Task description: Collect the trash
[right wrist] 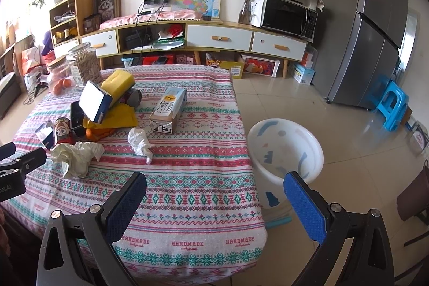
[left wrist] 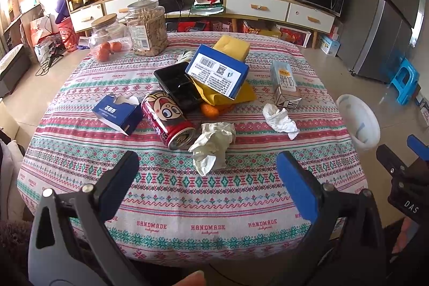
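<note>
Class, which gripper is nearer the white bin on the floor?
Right. The right gripper hovers at the table's corner beside the white bin; the left gripper faces the table's middle.

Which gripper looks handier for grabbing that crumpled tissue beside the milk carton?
Probably the right gripper: open, nearer the tissue, with the white bin on its side.

Patterned tablecloth table (left wrist: 171, 195), crumpled tissues (left wrist: 211, 148), red can (left wrist: 167, 119), milk carton (left wrist: 284, 85), jars (left wrist: 146, 27)

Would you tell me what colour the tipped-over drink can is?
Red tipped-over drink can with a cartoon face; clearest in the left wrist view.
</note>
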Available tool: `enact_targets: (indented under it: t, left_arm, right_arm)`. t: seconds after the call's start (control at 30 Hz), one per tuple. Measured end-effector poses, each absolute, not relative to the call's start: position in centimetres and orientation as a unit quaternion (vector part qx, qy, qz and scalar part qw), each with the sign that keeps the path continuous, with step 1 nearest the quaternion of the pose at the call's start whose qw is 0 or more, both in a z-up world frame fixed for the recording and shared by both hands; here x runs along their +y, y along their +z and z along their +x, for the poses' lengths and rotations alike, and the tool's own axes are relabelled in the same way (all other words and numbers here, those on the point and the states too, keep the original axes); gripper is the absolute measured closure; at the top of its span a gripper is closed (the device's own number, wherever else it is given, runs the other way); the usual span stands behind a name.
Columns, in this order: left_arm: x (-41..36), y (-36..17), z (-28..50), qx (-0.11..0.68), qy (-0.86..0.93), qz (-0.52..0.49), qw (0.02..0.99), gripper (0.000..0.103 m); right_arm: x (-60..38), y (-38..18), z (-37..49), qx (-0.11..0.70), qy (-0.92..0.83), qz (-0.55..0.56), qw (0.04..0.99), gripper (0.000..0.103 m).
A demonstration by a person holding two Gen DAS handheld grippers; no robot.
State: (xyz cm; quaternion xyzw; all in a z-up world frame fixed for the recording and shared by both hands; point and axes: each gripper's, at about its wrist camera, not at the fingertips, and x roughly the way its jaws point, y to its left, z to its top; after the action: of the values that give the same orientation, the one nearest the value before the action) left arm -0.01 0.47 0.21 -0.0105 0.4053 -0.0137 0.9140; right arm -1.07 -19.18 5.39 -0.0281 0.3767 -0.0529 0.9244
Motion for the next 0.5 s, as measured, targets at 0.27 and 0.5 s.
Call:
enact_targets:
  t: [0.27, 0.5]
  left_arm:
    - [0.59, 0.2, 0.01, 0.405, -0.013, -0.012, 0.914, 0.001]
    - [0.65, 0.19, -0.04, 0.404, -0.013, -0.012, 0.915, 0.001]
  right_arm:
    - [-19.04, 5.29, -1.05, 0.377, -0.054, -0.029, 0.924, 0.0]
    - [-19.15, 5.31, -1.07, 0.376, -0.054, -0.028, 0.924, 0.0]
